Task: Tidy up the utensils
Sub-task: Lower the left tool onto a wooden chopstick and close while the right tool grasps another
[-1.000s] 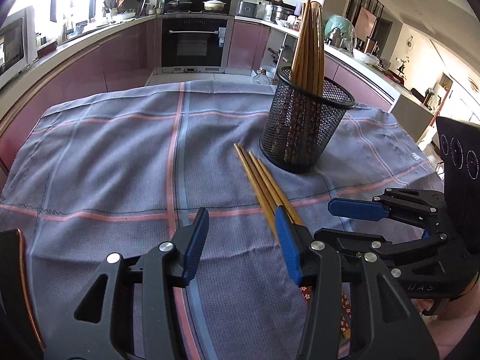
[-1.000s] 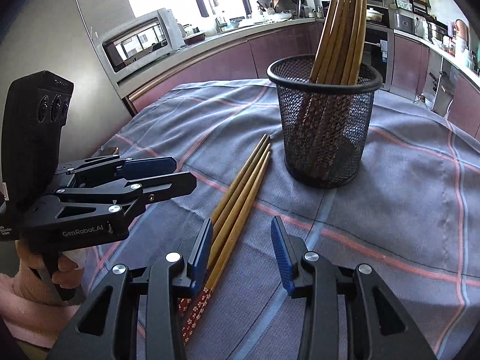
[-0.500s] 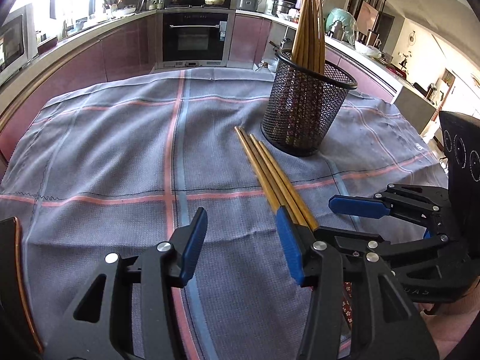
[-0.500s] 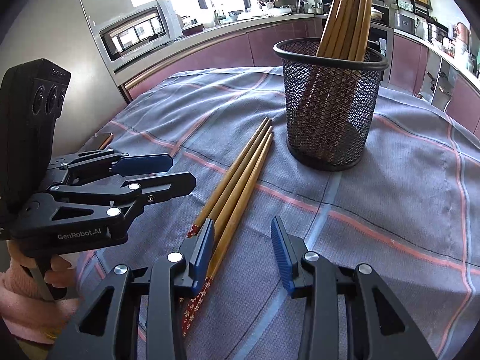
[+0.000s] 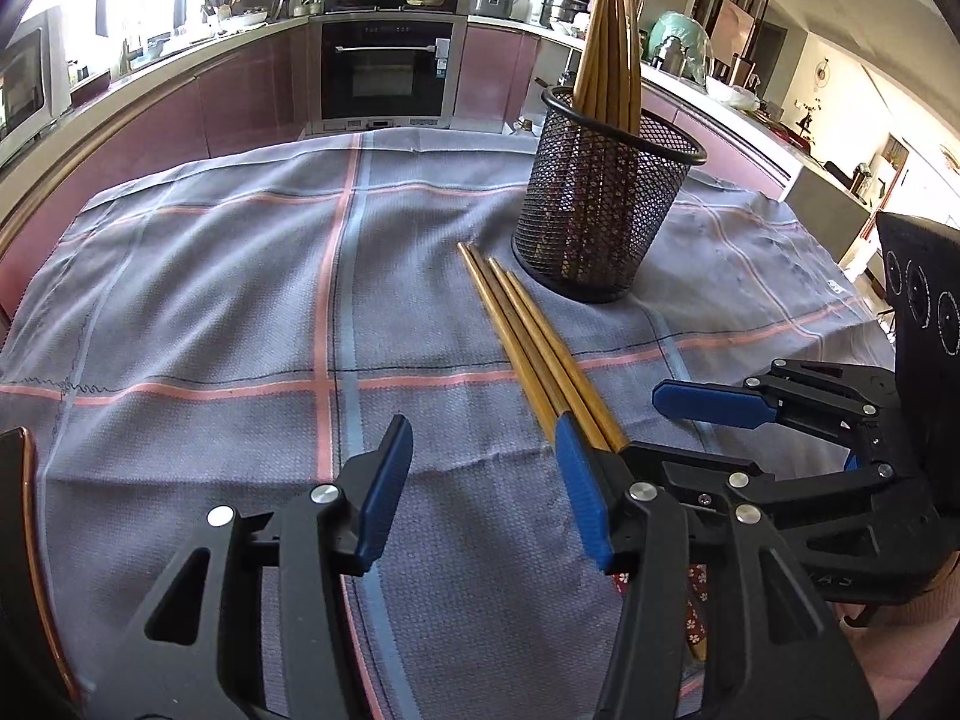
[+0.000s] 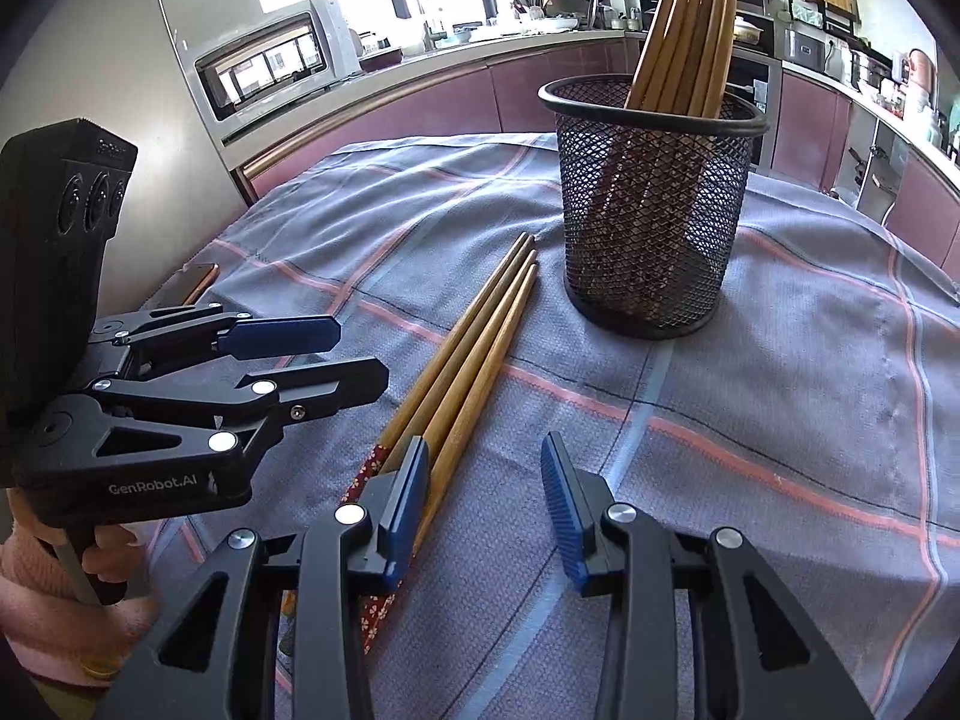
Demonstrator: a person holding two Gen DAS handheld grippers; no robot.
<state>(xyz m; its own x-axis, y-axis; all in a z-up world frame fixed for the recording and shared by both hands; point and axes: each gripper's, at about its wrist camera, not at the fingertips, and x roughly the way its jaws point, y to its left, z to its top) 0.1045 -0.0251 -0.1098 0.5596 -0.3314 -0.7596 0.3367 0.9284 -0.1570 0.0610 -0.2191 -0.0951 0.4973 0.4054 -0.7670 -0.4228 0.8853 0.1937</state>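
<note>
The jaws of the left gripper (image 5: 483, 483) stand apart with only cloth between their blue pads, holding nothing. The jaws of the right gripper (image 6: 486, 510) are likewise parted and empty. Both hover low over the counter (image 5: 180, 276), which is covered by a grey-blue cloth crossed with pink and pale blue stripes.

The four loose wooden chopsticks (image 5: 528, 342) lie side by side on the cloth, tips pointing away from both pairs of jaws. Seen from the left wrist, the bundle runs under and just outside the right-hand finger of the left gripper, not between the pads. Seen from the right wrist, the bundle (image 6: 468, 360) passes beneath the left-hand finger of the right gripper; its red flower-patterned ends lie below that finger, again outside the gap. The two grippers sit close beside each other, with the chopsticks' near ends between them.

Ahead of both jaws, just beyond the loose tips, stands one black wire-mesh cup (image 5: 603, 210), upright. It holds a cluster of brown wooden chopsticks (image 6: 690, 30); about five tops show, leaning together.

A thin dark slab with a copper edge (image 6: 189, 282) lies on the cloth left of the left gripper. A hand in a pink sleeve (image 6: 54, 606) grips the left gripper's handle.
</note>
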